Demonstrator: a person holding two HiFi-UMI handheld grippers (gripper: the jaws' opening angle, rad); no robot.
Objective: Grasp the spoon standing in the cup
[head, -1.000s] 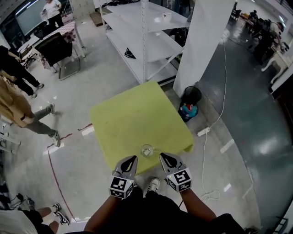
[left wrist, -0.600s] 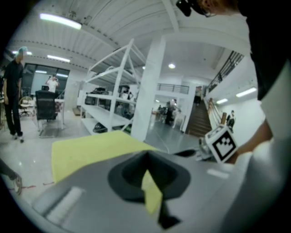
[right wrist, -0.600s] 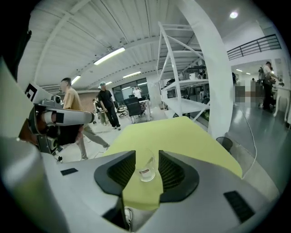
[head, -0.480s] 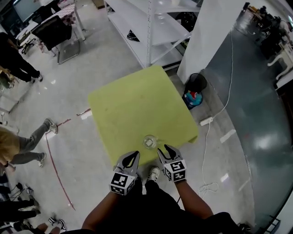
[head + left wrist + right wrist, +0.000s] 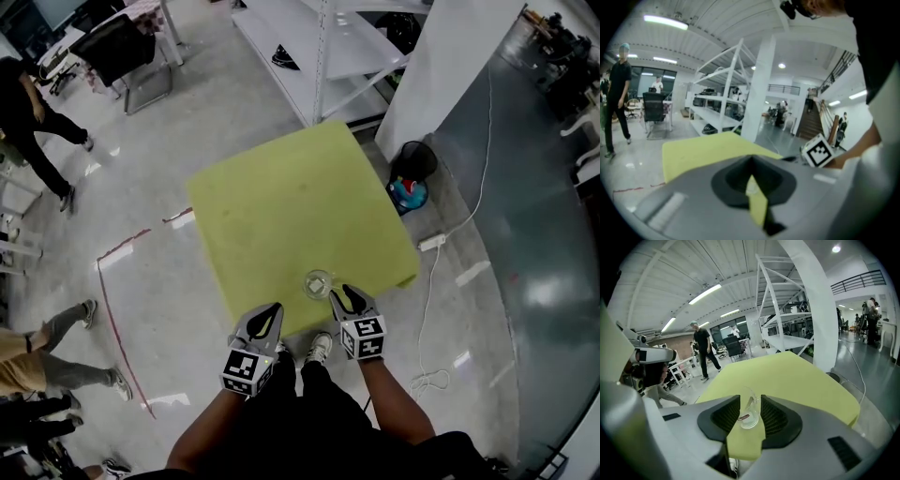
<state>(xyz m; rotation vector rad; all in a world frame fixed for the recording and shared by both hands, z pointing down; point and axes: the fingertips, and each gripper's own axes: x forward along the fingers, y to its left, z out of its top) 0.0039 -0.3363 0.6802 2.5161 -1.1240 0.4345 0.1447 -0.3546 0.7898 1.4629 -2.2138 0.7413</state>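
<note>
A clear glass cup (image 5: 319, 281) stands near the front edge of the yellow-green table (image 5: 281, 197). In the right gripper view the cup (image 5: 749, 414) shows through the gap between the jaws, just beyond their tips, with a spoon (image 5: 751, 404) leaning inside it. My right gripper (image 5: 345, 295) is open and sits close to the cup's right side without touching it. My left gripper (image 5: 267, 315) hangs at the table's front edge, left of the cup and apart from it. Its jaws (image 5: 751, 161) meet at the tips, with nothing between them.
White metal shelves (image 5: 319, 47) and a white pillar (image 5: 441, 66) stand behind the table. A black bin (image 5: 410, 183) sits by the table's right corner, with a power strip and cable (image 5: 433, 242) on the floor. People (image 5: 33, 103) and a chair (image 5: 131, 56) are at the left.
My right gripper has closed in on the cup's right side. The left gripper has stayed back at the table's edge. The head view has shifted slightly.
</note>
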